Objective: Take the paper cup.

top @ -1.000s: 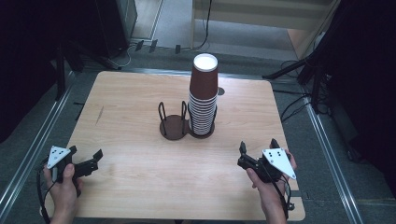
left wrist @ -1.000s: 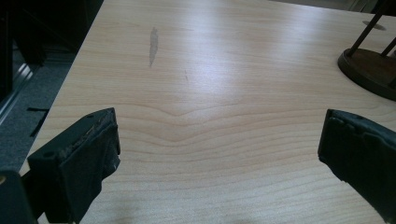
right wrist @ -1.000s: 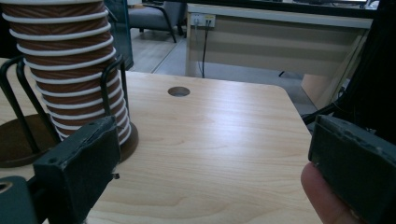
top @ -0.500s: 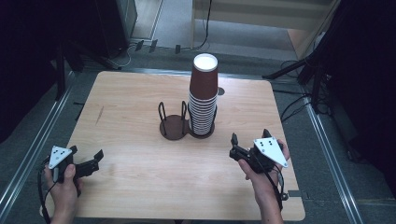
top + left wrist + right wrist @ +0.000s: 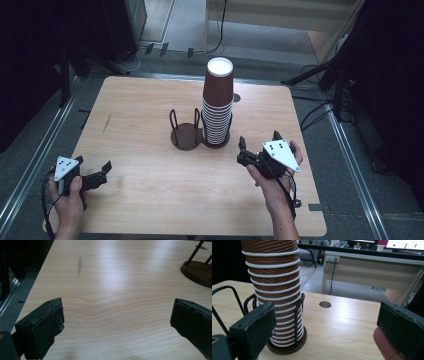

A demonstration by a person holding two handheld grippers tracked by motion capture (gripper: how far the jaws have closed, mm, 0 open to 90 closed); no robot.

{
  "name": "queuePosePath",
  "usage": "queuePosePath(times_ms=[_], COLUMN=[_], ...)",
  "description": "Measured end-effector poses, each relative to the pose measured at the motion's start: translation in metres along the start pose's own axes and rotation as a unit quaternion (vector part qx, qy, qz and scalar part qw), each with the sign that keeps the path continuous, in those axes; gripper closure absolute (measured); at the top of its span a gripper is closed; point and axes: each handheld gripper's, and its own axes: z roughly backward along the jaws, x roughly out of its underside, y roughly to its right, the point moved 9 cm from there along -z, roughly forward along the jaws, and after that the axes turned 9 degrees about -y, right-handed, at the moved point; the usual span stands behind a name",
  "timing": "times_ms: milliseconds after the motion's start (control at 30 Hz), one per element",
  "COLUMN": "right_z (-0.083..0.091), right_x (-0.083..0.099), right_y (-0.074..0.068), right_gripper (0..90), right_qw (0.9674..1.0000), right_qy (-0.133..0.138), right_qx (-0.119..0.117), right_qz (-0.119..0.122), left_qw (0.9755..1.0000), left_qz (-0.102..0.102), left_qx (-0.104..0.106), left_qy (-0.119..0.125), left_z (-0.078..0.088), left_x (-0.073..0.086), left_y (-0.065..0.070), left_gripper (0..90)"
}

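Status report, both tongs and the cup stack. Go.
Left tongs open, idle. Right tongs open, facing cup stack in its holder. Nothing between.

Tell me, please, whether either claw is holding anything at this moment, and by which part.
Nothing is held. The left claw is open over bare table, and the right claw is open, short of the cup stack in its holder.
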Motion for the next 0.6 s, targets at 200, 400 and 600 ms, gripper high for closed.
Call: queuePosePath(times_ms=[200,400,600], right_z=[-0.005,-0.009,-0.015], right_x=[-0.007,-0.013,-0.018], right_y=[-0.009,-0.015,-0.021], right_gripper=[2.2,2.9,3.1], right_qw=[1.0000,0.9999,0.9998], right_qy=[-0.001,0.000,-0.004], right_qx=[-0.008,-0.015,-0.018], right_qz=[-0.004,-0.004,-0.005], left_qw=[1.0000,1.0000,1.0000], left_qz=[-0.001,-0.001,0.000], left_qx=[0.001,0.001,0.003], left_qy=[0.001,0.002,0.001], left_z=[0.000,0.000,0.000], left_x=[0.000,0.000,0.000], left_y=[0.000,0.000,0.000], left_gripper=[0.0,0.0,0.0])
